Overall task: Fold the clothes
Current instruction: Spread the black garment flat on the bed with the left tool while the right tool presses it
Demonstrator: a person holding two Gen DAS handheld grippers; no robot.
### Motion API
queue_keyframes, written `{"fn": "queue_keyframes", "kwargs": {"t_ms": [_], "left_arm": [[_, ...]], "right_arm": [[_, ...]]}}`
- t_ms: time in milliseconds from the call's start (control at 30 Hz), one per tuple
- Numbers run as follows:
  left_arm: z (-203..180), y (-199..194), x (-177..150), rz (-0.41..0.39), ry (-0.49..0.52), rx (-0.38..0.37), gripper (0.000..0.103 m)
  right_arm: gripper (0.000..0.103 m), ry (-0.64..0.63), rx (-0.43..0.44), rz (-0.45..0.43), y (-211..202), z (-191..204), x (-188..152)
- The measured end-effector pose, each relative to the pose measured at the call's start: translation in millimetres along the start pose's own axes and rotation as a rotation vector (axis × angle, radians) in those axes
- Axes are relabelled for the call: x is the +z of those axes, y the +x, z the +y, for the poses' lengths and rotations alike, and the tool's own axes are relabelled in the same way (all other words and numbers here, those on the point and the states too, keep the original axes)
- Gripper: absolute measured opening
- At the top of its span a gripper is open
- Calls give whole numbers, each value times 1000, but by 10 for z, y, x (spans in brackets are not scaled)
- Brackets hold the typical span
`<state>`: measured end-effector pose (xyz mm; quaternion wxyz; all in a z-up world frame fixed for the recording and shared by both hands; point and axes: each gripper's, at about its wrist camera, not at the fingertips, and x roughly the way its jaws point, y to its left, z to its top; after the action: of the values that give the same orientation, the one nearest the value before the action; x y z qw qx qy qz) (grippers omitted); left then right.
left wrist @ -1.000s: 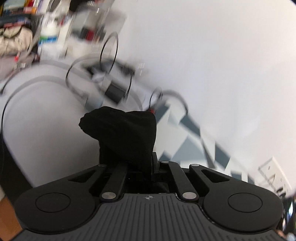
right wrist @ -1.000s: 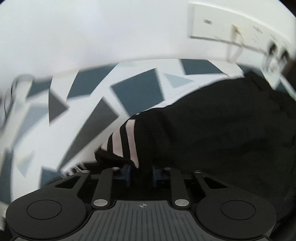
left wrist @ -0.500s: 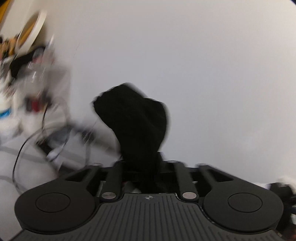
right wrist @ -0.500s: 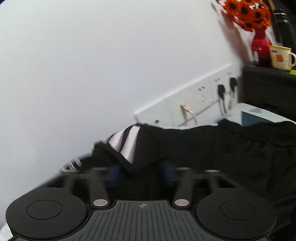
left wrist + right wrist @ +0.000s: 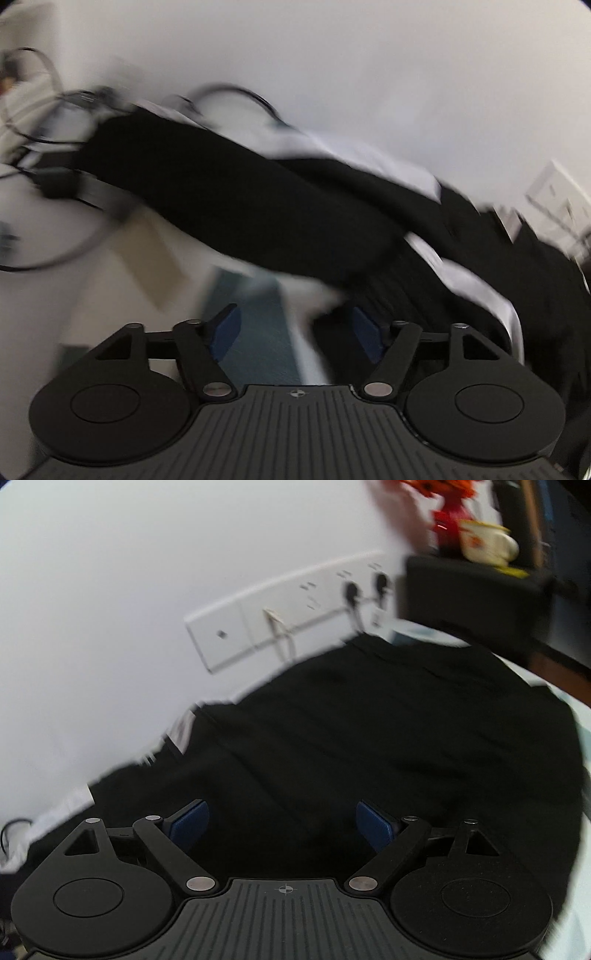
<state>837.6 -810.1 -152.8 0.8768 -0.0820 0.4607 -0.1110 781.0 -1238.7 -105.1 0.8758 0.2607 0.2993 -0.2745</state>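
No writing, brand name or number can be read in either view; both are smeared by motion. The only sign is a small crosshair mark on the ribbed housing of the left tongs (image 5: 294, 341), and the same mark on the right tongs (image 5: 283, 824). The cream mug (image 5: 487, 542) carries an orange print too blurred to make out. The white socket panel (image 5: 288, 613) on the wall has small dark marks beside its outlets, also illegible.

Plain white wall (image 5: 110, 572) with a white socket strip (image 5: 280, 624), two black plugs in it. Red vase (image 5: 448, 520) and mug (image 5: 487, 542) on a black shelf (image 5: 472, 590).
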Motion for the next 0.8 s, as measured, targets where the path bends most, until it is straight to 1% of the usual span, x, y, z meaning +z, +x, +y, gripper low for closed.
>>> {"fn": "queue_keyframes", "kwargs": {"t_ms": [33, 167, 233, 300, 367, 400, 433, 467, 500, 600, 667, 733, 800], "left_arm": [[-64, 60, -22, 19, -1, 8, 76], [-245, 250, -51, 85, -20, 3, 76], [-315, 282, -98, 93, -9, 4, 76], [-407, 277, -136, 68, 28, 26, 74], [-472, 254, -179, 37, 64, 26, 50], [-494, 233, -202, 22, 82, 27, 34], [-500, 201, -222, 9, 92, 26, 27], [-487, 158, -229, 2, 88, 15, 22], [-463, 111, -224, -4, 77, 3, 14], [-384, -89, -258, -40, 44, -9, 12], [-272, -260, -291, -65, 8, -3, 12], [-96, -458, -340, -89, -52, 15, 12], [125, -673, -400, -120, -120, 49, 11]], "right_arm": [[85, -6, -8, 4, -82, -66, -90], [85, -35, -28, 40, -359, -274, -398], [85, 18, -18, 78, -432, -419, -473], [84, 85, -20, 101, -467, -572, -520], [84, 106, -30, 109, -511, -672, -560], [84, 104, -36, 108, -538, -707, -578], [84, 101, -39, 102, -570, -737, -592], [84, 102, -38, 96, -600, -765, -604], [84, 106, -35, 91, -622, -790, -608], [84, 120, -26, 92, -633, -854, -609], [84, 118, -26, 102, -613, -885, -613], [84, 111, -23, 123, -541, -868, -572], [84, 101, -5, 133, -512, -834, -564]]}}
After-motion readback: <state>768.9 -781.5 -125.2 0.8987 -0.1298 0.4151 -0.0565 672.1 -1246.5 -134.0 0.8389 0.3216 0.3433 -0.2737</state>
